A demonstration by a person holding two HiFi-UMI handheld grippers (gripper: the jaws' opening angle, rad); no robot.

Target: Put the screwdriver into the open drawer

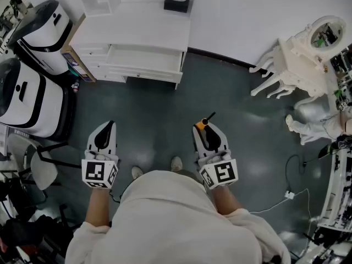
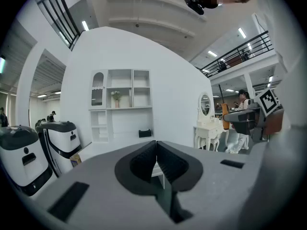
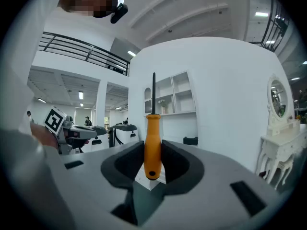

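Dark grey floor (image 1: 154, 114) seen from above. Two white-and-black machines parked at left: farther machine (image 1: 41, 23), nearer machine (image 1: 25, 100). Cardboard box (image 1: 77, 65) wedged beside farther machine. Black box (image 1: 176, 3) set on white surface against wall. White shelf unit (image 2: 120, 87) stood against wall, small potted plant (image 2: 116, 96) placed on middle shelf. Ornate white dressing table (image 1: 294, 56) stood at right, oval mirror (image 3: 277, 98) fitted on top. White plug and cable (image 1: 287, 194) laid on floor at lower right. Railed balcony (image 2: 240, 51) seen high up.

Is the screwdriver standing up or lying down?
Standing up. The right tool pinches the screwdriver by its orange handle, with the dark shaft pointing straight up.
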